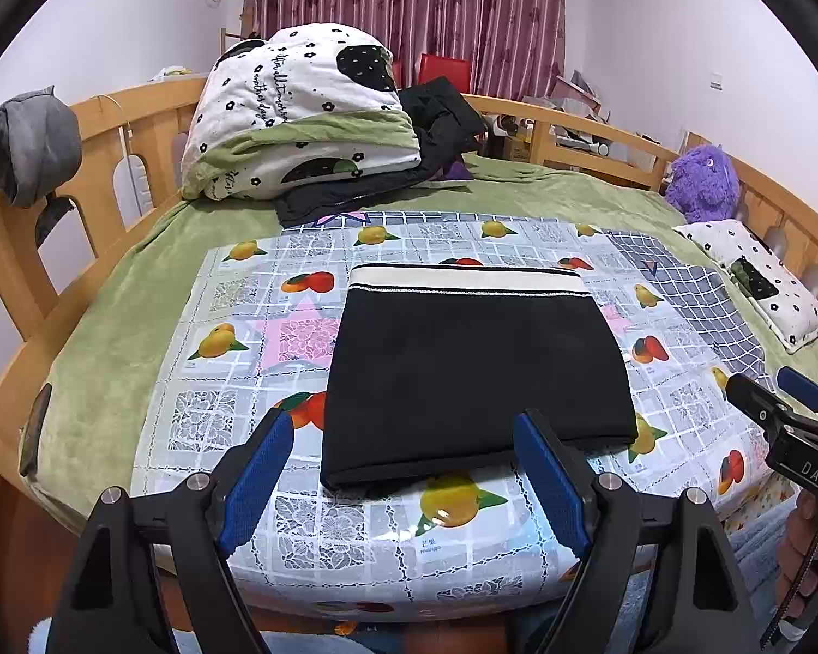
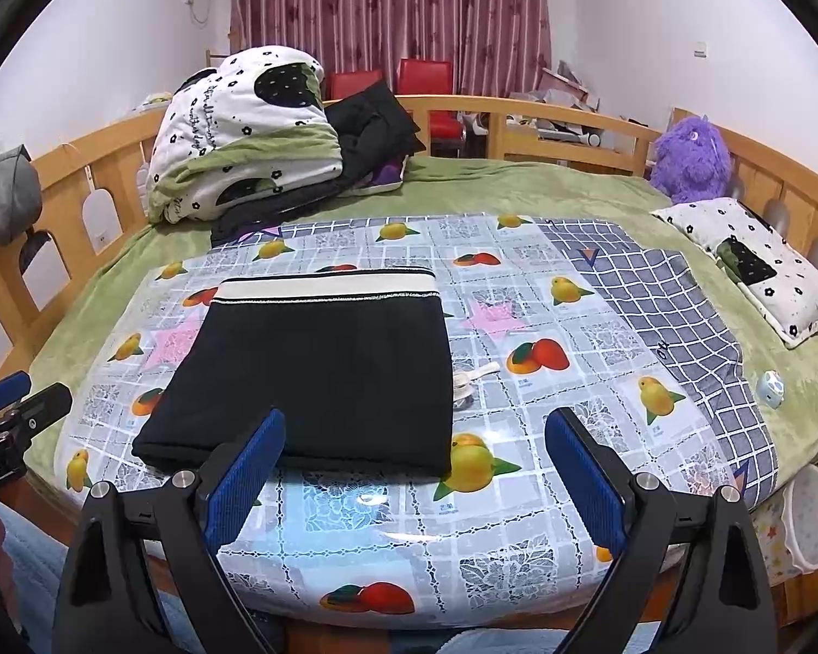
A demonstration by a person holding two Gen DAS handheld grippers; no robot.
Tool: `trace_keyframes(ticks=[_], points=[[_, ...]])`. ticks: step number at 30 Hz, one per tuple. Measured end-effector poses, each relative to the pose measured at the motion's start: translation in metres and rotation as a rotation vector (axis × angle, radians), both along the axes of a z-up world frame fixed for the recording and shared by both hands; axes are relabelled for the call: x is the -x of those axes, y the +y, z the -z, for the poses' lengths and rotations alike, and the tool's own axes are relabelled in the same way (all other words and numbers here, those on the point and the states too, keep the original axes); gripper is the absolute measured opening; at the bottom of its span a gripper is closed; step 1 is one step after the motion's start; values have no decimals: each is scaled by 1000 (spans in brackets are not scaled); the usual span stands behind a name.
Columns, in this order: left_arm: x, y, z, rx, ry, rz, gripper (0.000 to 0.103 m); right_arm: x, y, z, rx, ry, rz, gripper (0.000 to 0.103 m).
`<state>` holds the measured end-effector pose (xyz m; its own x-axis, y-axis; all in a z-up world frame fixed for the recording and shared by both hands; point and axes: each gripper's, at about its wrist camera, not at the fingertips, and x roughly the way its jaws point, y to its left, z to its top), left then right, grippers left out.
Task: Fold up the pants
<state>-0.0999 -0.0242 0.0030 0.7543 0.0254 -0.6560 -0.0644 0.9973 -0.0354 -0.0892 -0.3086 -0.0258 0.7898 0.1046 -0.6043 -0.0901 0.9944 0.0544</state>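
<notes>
The black pants [image 1: 477, 365] lie folded into a flat rectangle on the fruit-print plastic sheet [image 1: 234, 338], white waistband at the far edge. They also show in the right wrist view [image 2: 322, 370]. My left gripper [image 1: 403, 436] is open and empty, held above the sheet's near edge in front of the pants' fold. My right gripper [image 2: 414, 438] is open and empty, to the right of the left one, over the pants' near right corner. The right gripper also shows at the left view's right edge [image 1: 780, 398], and the left gripper at the right view's left edge [image 2: 16, 398].
A folded quilt [image 1: 300, 109] and dark clothes [image 1: 441, 114] are piled at the bed's far end. A purple plush toy [image 1: 703, 182] and a small pillow [image 1: 758, 278] lie at right. A wooden rail [image 1: 136, 125] rings the bed. A small white object [image 2: 474, 373] lies beside the pants.
</notes>
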Motion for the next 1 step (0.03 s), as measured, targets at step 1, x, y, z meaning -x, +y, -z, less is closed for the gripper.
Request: trace_keyframes(ticks=[1], points=[[0,-1,0,-7,-3,-2,83,0,0,0,0,4,-1,95]])
